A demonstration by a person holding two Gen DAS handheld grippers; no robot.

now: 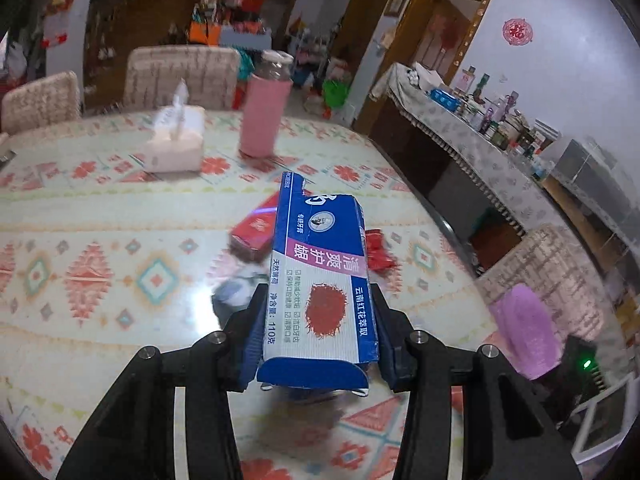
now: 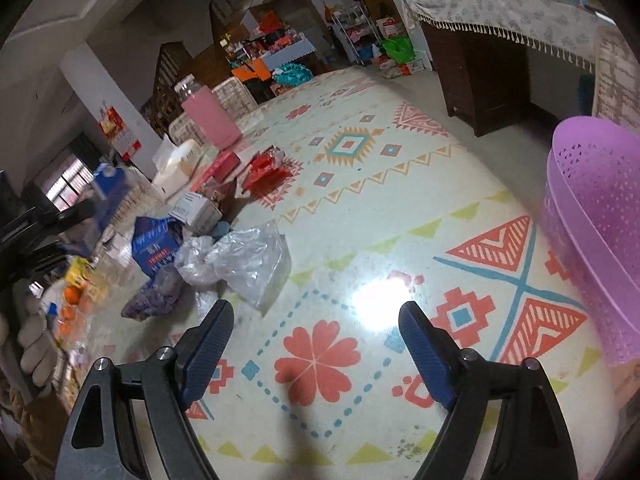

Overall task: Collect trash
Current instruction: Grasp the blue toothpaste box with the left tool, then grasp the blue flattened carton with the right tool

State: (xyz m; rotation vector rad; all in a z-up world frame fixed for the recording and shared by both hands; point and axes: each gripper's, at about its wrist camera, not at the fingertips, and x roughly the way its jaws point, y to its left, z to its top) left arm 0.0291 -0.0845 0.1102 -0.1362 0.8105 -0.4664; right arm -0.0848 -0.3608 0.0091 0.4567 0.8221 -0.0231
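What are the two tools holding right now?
The left tool grips a blue toothpaste box by its long sides, near one end. The right tool is open and holds nothing.

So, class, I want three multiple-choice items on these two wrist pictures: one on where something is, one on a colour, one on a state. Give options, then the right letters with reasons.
1. Where is the perforated basket in the right wrist view?
A. At the right edge of the table
B. Under a chair
C. On the sideboard

2. What colour is the sleeve on the bottle?
A. Green
B. Pink
C. Black

3. What is the state of the left tool?
A. Open and empty
B. Shut on a plastic bag
C. Shut on the blue toothpaste box

Answers:
1 A, it stands on the patterned table at the picture's right edge.
2 B, the sleeve is plainly pink under a clear neck.
3 C, both pads press the box's sides, and it is lifted off the table.
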